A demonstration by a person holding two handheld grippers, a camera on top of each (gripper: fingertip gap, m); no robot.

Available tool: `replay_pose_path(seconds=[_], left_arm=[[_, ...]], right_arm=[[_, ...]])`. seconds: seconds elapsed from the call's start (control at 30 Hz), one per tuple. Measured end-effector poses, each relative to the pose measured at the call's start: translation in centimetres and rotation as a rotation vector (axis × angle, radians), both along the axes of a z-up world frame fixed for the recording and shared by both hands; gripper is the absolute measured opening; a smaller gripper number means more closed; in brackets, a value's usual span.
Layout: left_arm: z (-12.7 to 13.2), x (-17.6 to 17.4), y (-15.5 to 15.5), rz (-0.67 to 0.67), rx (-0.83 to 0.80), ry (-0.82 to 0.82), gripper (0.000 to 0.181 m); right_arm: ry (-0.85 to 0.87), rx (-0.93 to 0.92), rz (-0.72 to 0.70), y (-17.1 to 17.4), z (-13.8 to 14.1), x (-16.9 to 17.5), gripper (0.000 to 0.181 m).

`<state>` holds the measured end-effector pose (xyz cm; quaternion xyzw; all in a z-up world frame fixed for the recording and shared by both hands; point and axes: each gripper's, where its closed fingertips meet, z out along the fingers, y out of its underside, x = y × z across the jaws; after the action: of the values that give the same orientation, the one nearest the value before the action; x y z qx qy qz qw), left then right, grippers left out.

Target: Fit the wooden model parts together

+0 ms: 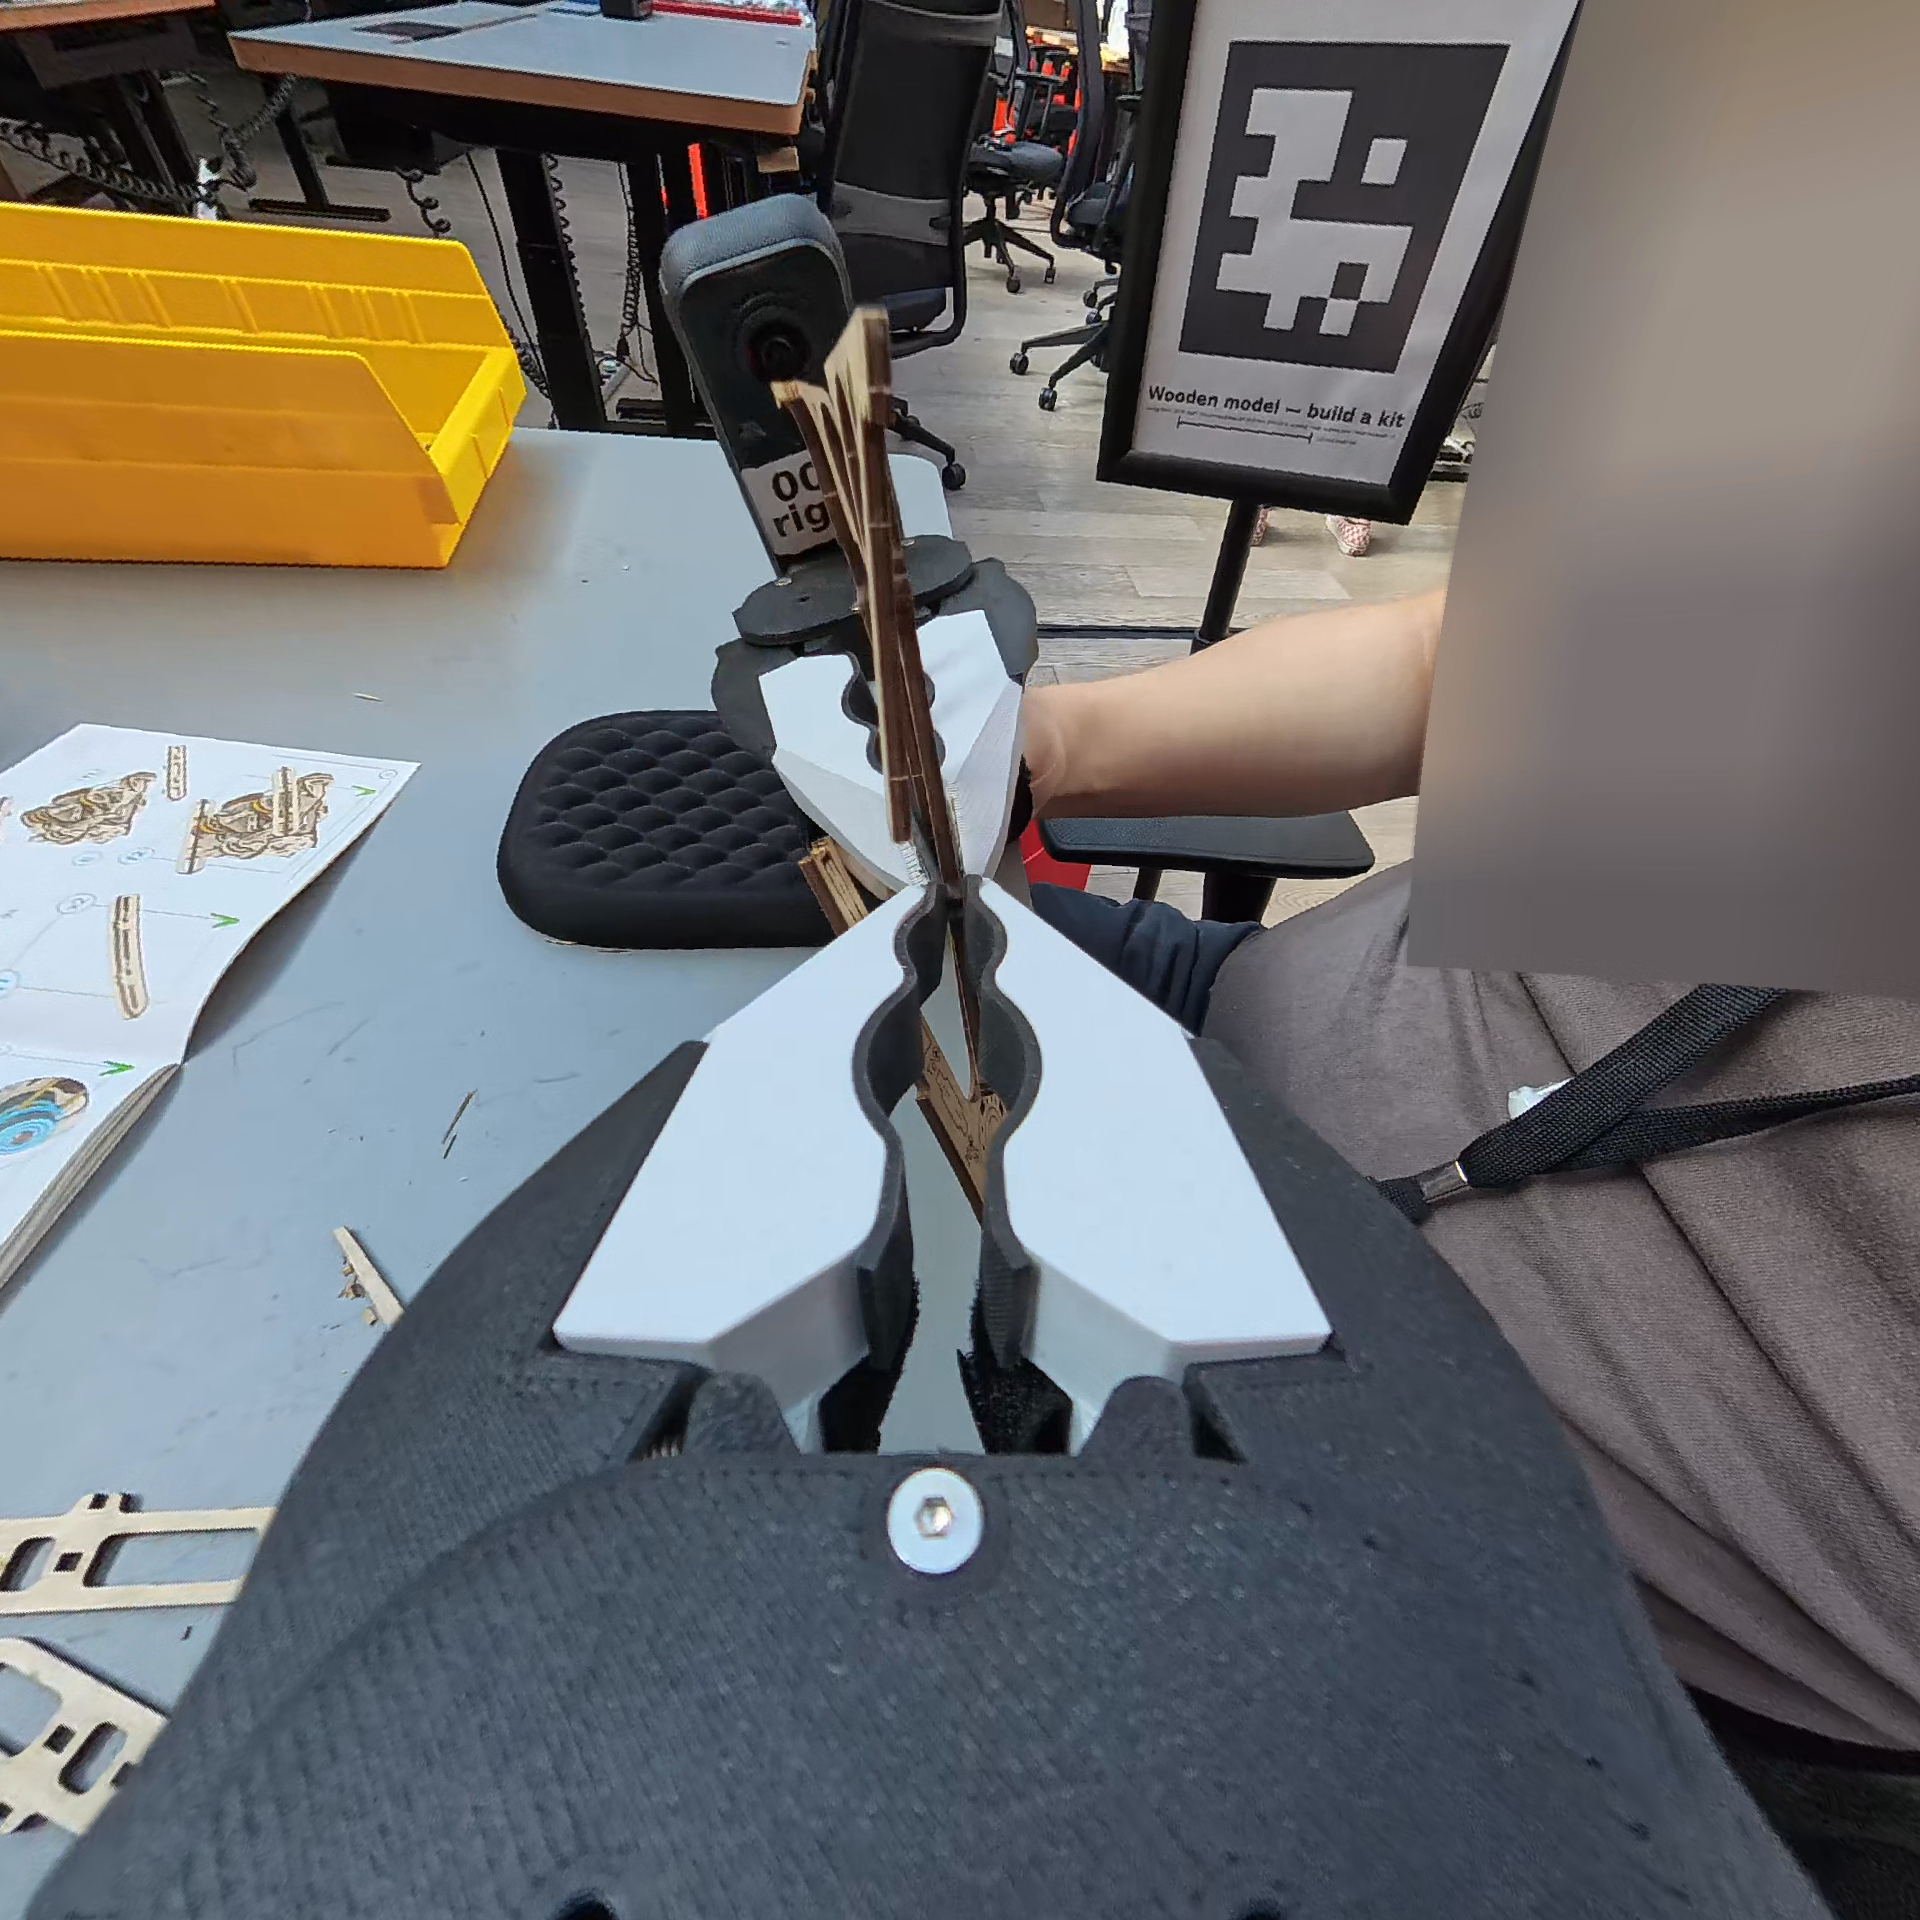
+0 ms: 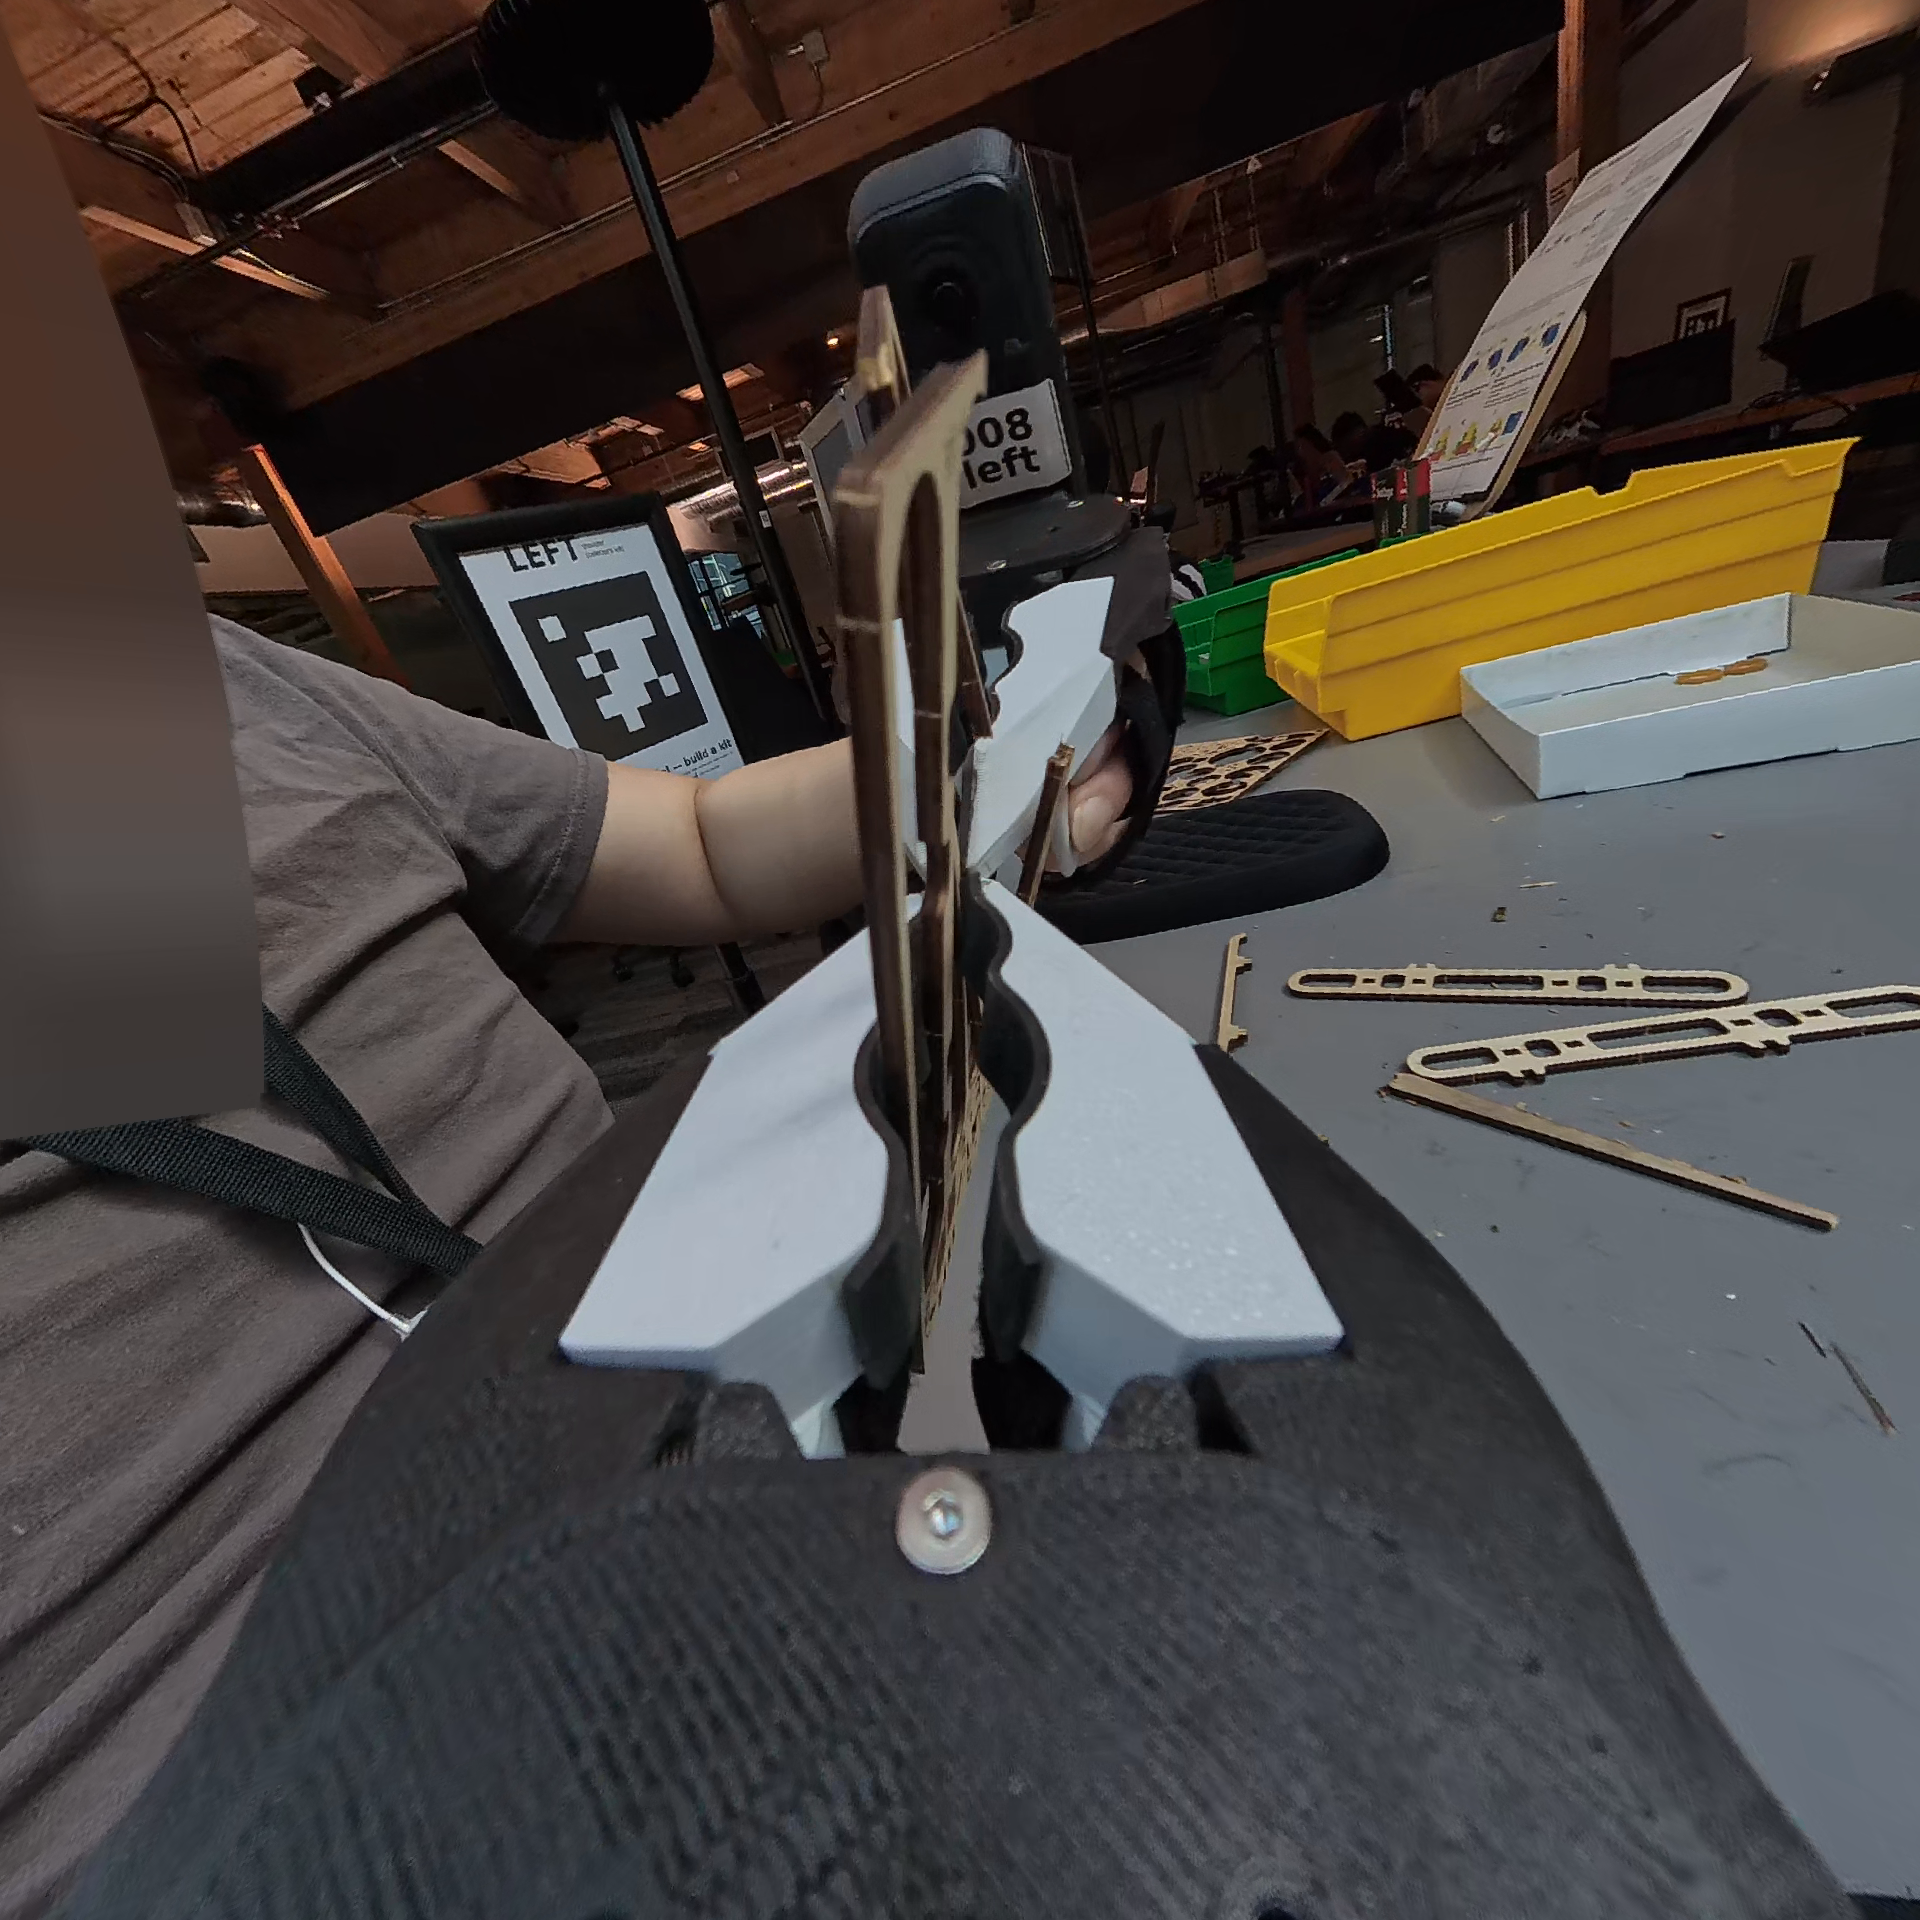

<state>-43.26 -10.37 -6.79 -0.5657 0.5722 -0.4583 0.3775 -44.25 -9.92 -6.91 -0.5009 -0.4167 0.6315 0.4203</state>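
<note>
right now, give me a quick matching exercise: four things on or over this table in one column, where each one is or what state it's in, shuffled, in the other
Things:
1. yellow bin
2. instruction booklet
3. black pad
4. tall wooden part

Places or states:
A. lying open on the table
B. held upright between closed fingers
C. at the table's far side
D. flat on the table below the raised grippers

Pairs: 1-C, 2-A, 3-D, 4-B

A yellow bin (image 1: 239,416), a black pad (image 1: 644,821) and an open booklet (image 1: 156,883) lie on the grey table (image 1: 520,623).
</note>
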Motion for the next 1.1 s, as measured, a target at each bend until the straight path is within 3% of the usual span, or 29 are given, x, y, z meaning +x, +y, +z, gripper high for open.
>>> replay_pose_path(seconds=[0.2,0.37,0.47,0.63,0.7,0.8,0.87,1.1], left_arm=[[-0.1,0.1,1.3,0.098,-0.008,0.016,0.000],[0.4,0.6,1.6,0.186,0.051,-0.023,0.024],[1.1,0.6,1.7,0.229,0.073,-0.079,0.031],[3.8,-1.3,1.7,0.261,-0.006,-0.276,0.028],[2.9,-2.0,1.7,0.320,0.073,-0.225,0.027],[0.6,-2.5,2.4,0.489,0.405,-0.053,0.024],[-0.6,-1.7,2.3,0.523,0.534,0.038,0.021],[-2.5,0.3,3.0,0.500,0.542,0.117,0.013]], right_arm=[[0.001,-0.045,-0.050,1.1,-0.1,0.0,0.000],[0.039,-0.104,-0.116,2.6,0.3,0.5,0.000],[0.062,-0.133,-0.131,3.1,0.4,0.9,0.000],[0.118,-0.186,-0.168,4.2,0.9,1.8,0.000],[0.125,-0.197,-0.183,4.5,0.9,1.9,0.000],[0.123,-0.215,-0.189,4.8,0.9,1.9,0.000],[0.117,-0.224,-0.185,4.9,0.8,1.8,0.000],[0.118,-0.176,-0.188,4.3,1.0,1.8,0.000]])
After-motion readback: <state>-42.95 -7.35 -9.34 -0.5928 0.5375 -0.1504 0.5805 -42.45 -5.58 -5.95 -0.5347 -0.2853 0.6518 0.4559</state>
